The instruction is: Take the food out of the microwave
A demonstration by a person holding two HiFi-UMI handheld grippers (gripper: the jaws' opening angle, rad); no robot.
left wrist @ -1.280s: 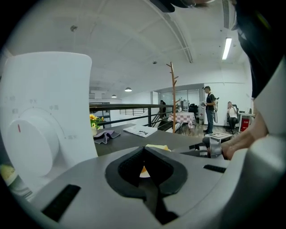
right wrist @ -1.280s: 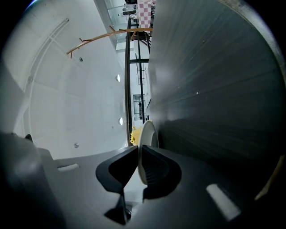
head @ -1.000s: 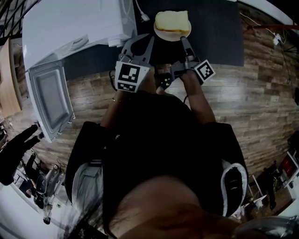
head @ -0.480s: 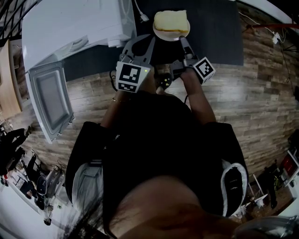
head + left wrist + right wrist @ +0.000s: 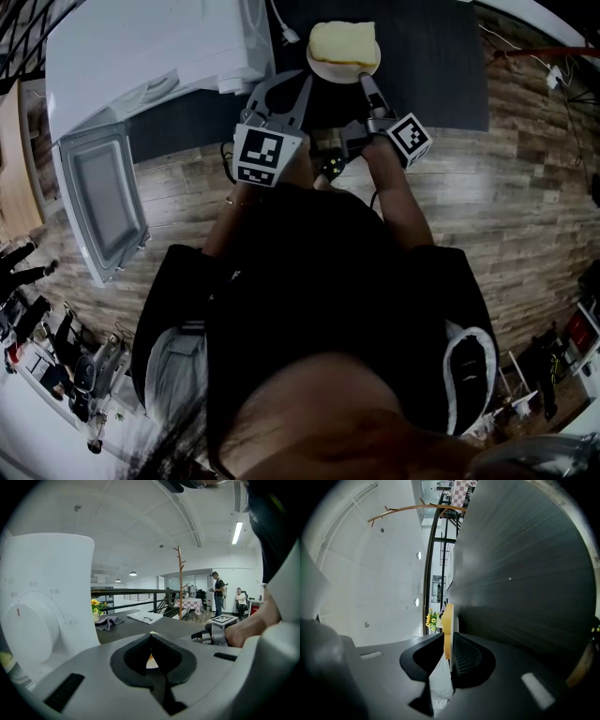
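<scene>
A white plate (image 5: 320,69) with a slab of yellow food (image 5: 344,41) rests on the dark table top (image 5: 431,66), to the right of the white microwave (image 5: 141,56). My right gripper (image 5: 367,82) is shut on the plate's near rim. In the right gripper view the rim (image 5: 451,637) and the yellow food (image 5: 447,620) stand edge-on between the pads. Its jaws have just been opening a little, with the rim still between them. My left gripper (image 5: 281,82) is shut and holds nothing. It hovers beside the microwave's front corner, just left of the plate.
The microwave door (image 5: 98,197) hangs open at the left, over the wood floor. The microwave's dial (image 5: 28,634) fills the left of the left gripper view. A flower pot and cloth (image 5: 105,620) lie further along the table. A cable (image 5: 284,28) runs behind the plate.
The plate and right gripper have barely shifted, a touch away from me. The dark figure at the picture's left edge has drawn back. The left gripper has not moved.
</scene>
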